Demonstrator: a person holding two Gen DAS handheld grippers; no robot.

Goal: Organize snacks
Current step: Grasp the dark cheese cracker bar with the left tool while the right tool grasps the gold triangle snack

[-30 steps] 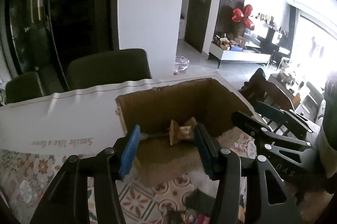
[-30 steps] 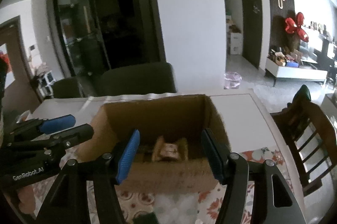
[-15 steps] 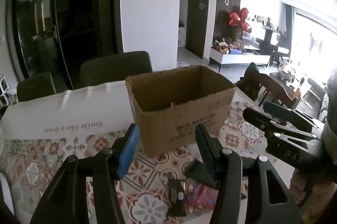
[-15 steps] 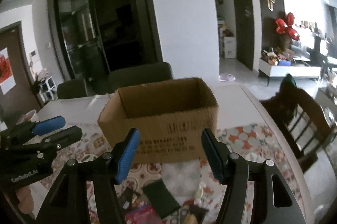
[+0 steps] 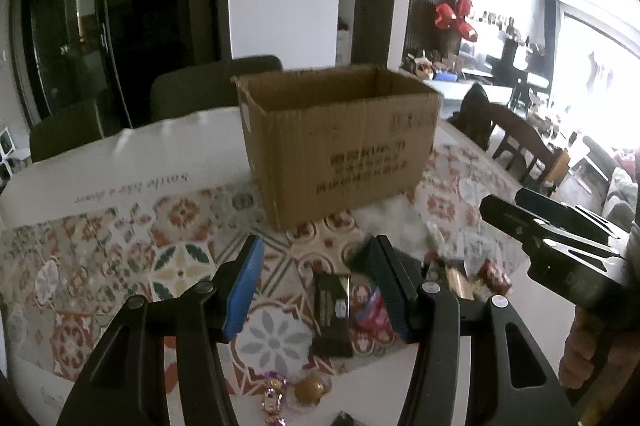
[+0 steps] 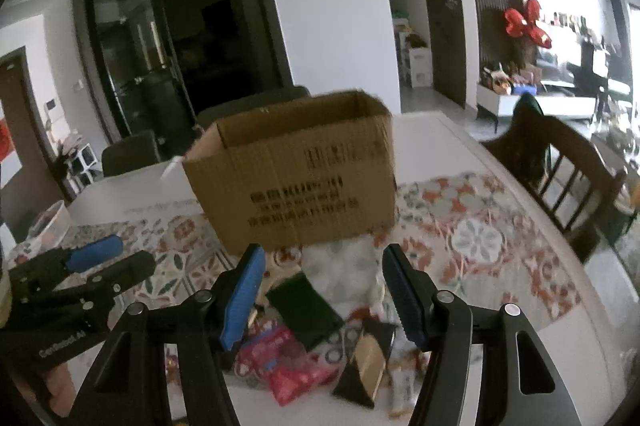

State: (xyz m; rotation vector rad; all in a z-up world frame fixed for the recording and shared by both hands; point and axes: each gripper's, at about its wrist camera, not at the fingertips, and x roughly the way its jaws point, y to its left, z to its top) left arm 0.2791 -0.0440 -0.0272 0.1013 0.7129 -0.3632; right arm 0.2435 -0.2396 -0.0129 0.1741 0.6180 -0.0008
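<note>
An open brown cardboard box (image 5: 340,142) stands on the patterned tablecloth (image 5: 120,246); it also shows in the right wrist view (image 6: 296,178). Loose snacks lie in front of it: a dark bar (image 5: 332,310), a pink packet (image 6: 288,358), a dark green packet (image 6: 304,310), a white bag (image 6: 344,266), a gold and black wedge (image 6: 368,366) and small wrapped candies (image 5: 308,388). My left gripper (image 5: 320,290) is open and empty above the snacks. My right gripper (image 6: 324,294) is open and empty above the pile, and shows at the right in the left wrist view (image 5: 560,246).
Dark chairs (image 5: 212,90) stand behind the table. A wooden chair (image 6: 568,162) stands at the right. The white table edge (image 6: 600,306) curves at the right. The living room lies beyond.
Both grippers have pulled back and dropped from over the box's opening to in front of it, above the loose snacks. Both stayed open.
</note>
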